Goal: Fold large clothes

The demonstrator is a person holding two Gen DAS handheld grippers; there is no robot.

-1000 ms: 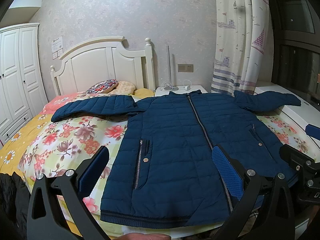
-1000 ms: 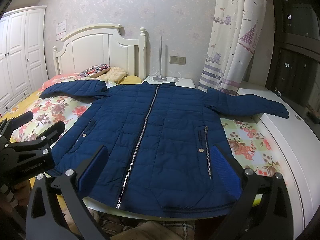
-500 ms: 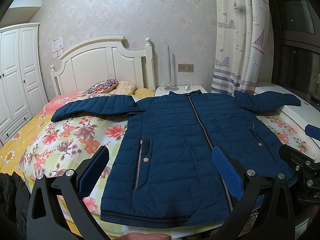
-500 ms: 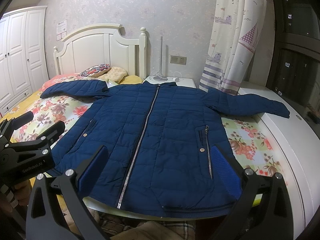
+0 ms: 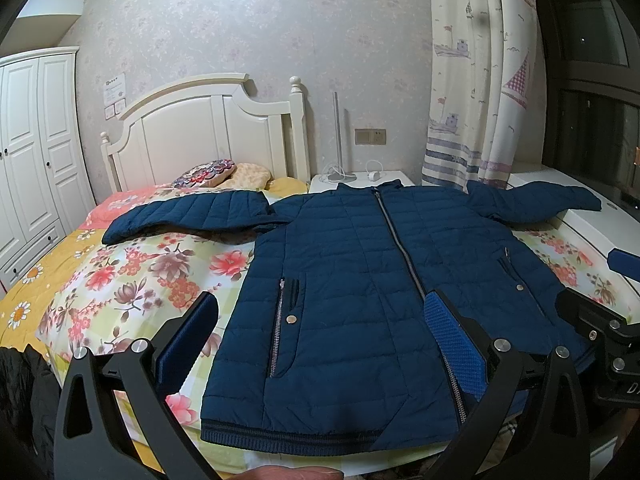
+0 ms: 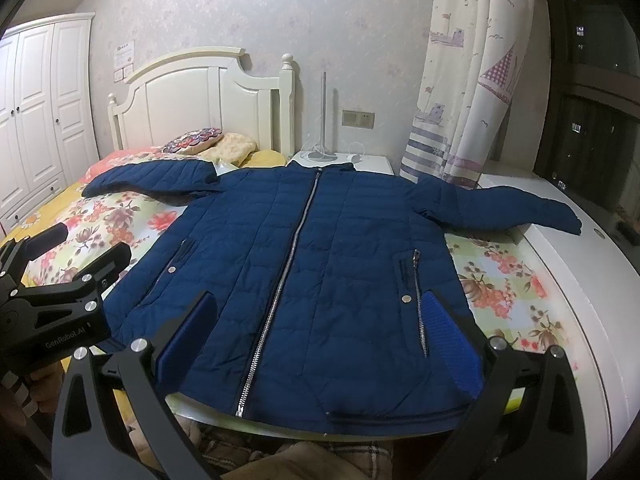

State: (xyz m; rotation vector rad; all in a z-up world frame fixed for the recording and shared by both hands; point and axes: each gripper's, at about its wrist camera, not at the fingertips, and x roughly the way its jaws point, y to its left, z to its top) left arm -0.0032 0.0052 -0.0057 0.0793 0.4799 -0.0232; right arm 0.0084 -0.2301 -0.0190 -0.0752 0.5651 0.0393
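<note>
A navy quilted jacket (image 5: 360, 280) lies flat, front up and zipped, on the floral bedspread (image 5: 132, 276), with both sleeves spread out to the sides. It also shows in the right wrist view (image 6: 320, 272). My left gripper (image 5: 320, 336) is open and empty, hovering over the jacket's lower left hem. My right gripper (image 6: 318, 336) is open and empty above the lower right hem. Each gripper shows at the edge of the other's view: the right one (image 5: 600, 332), the left one (image 6: 64, 288).
White headboard (image 5: 204, 136) and pillows (image 5: 224, 170) stand at the far end. A nightstand (image 5: 360, 178) with a lamp and a curtain (image 5: 480, 80) are behind the jacket. A white wardrobe (image 5: 36, 152) is on the left, a white ledge (image 6: 580, 264) on the right.
</note>
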